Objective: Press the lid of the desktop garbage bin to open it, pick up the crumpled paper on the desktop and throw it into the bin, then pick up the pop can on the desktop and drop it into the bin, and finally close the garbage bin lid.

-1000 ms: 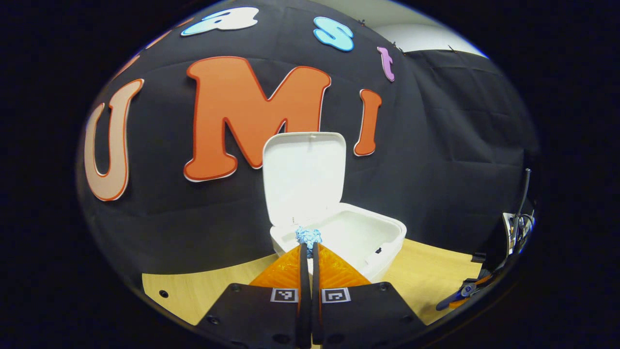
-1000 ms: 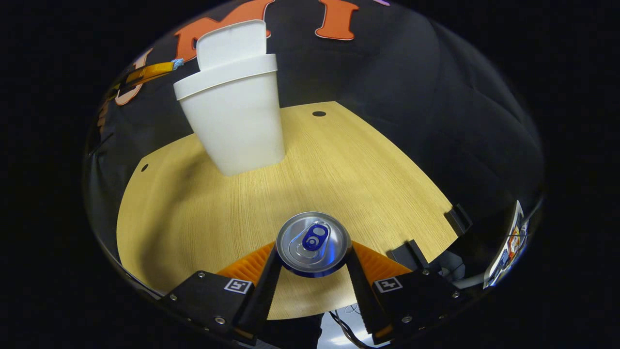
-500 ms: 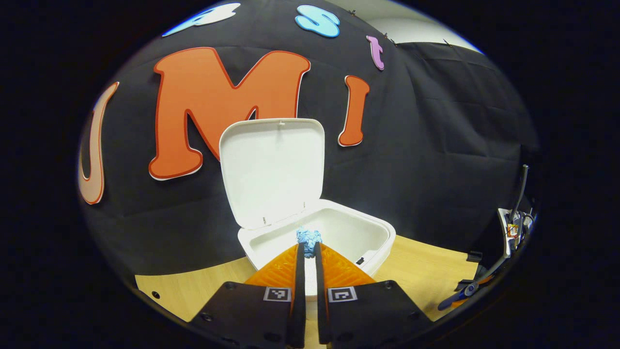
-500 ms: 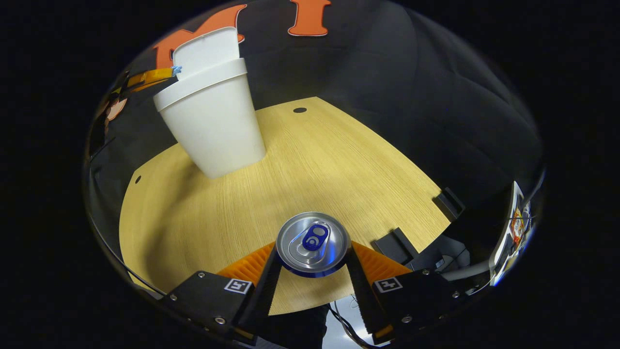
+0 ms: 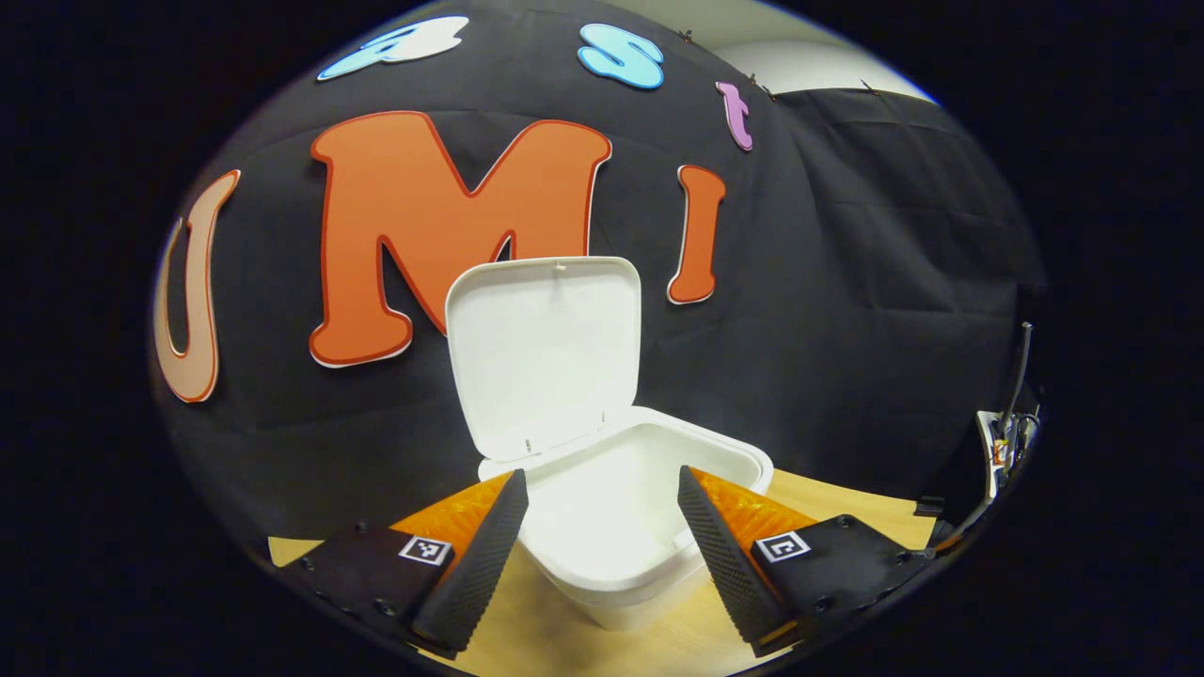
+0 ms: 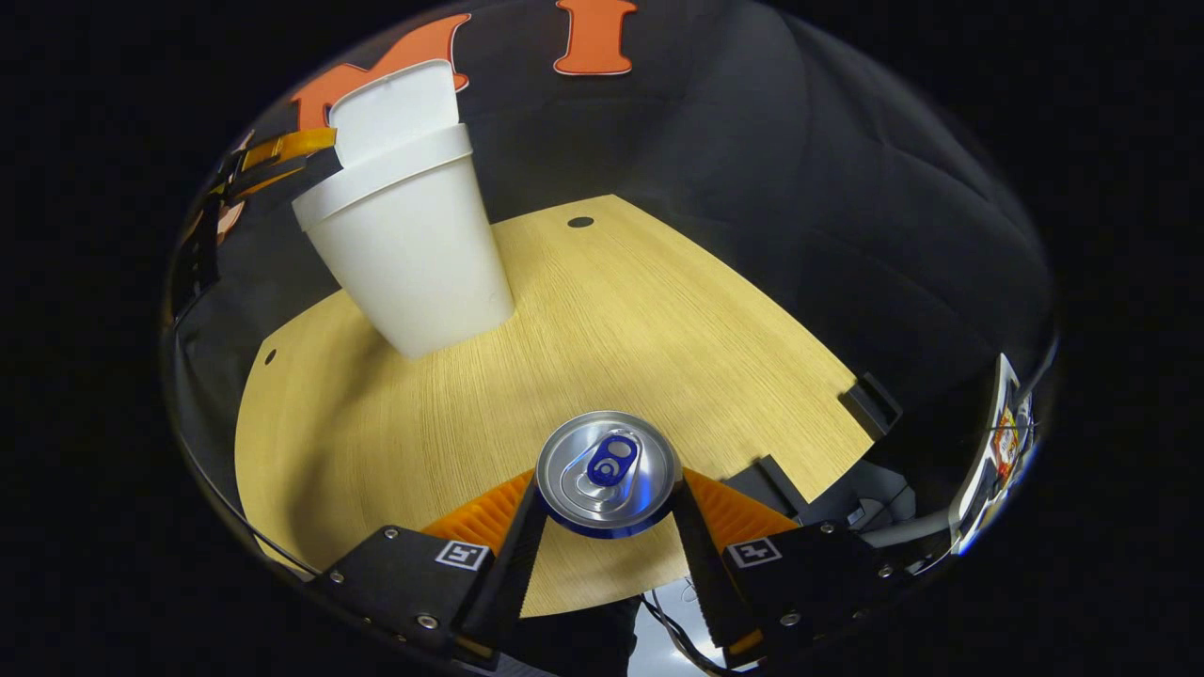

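Observation:
The white garbage bin [image 5: 658, 442] stands on the wooden desktop with its lid [image 5: 546, 348] raised upright at the back. My left gripper [image 5: 602, 489] hovers just above the bin's mouth, open, nothing between its fingers; the paper is out of sight. In the right gripper view the bin [image 6: 414, 254] stands far left, with the left gripper [image 6: 292, 155] at its rim. My right gripper [image 6: 607, 512] is shut on the pop can [image 6: 607, 470], whose silver top with a blue tab faces the camera, lifted above the desktop [image 6: 611, 320].
Black cloth walls close the desk at the back and right. Dark brackets [image 6: 870, 400] sit at the desk's right edge, with cables and gear [image 5: 1002, 437] beyond. Small holes [image 6: 580, 223] mark the desktop's corners.
My left gripper opened over the bin and the blue crumpled paper left its fingertips. The right gripper stays shut on the can, barely shifted.

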`<state>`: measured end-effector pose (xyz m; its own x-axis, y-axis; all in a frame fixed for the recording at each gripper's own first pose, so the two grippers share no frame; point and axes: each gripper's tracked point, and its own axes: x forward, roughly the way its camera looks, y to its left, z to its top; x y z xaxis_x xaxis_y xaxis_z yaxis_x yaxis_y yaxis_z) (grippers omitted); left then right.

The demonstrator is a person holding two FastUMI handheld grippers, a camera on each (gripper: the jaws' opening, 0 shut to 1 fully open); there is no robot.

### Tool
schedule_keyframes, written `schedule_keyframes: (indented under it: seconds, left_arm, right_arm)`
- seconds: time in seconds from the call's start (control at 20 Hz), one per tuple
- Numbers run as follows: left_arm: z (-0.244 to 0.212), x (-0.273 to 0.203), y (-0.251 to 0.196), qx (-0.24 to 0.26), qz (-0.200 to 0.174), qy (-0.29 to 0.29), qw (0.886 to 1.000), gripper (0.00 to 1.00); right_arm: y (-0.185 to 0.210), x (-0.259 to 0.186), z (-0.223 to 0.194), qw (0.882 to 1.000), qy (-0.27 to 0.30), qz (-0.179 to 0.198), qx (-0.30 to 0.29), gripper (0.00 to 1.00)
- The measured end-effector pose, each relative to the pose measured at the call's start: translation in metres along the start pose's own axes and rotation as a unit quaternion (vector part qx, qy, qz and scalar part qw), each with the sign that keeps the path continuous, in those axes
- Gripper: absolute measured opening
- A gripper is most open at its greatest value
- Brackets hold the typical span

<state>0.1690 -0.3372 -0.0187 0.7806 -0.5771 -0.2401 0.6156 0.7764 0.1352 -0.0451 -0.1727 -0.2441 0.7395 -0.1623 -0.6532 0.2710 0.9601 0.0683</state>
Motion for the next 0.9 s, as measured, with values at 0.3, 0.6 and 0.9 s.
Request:
schedule_keyframes:
  seconds: [0.3,0.6,0.9]
  left_arm:
    - [-0.009,-0.024,0.038,-0.010,0.042,-0.001,0.999,1.00]
    - [-0.019,-0.062,0.095,-0.024,0.098,-0.005,0.995,1.00]
    - [-0.032,-0.114,0.165,-0.036,0.171,-0.007,0.985,1.00]
  right_arm:
    - [0.018,-0.008,0.046,0.999,-0.030,0.021,-0.014,0.77]
    - [0.050,-0.023,0.129,0.992,-0.095,0.048,-0.063,0.76]
    - [0.095,-0.045,0.225,0.976,-0.162,0.085,-0.117,0.77]
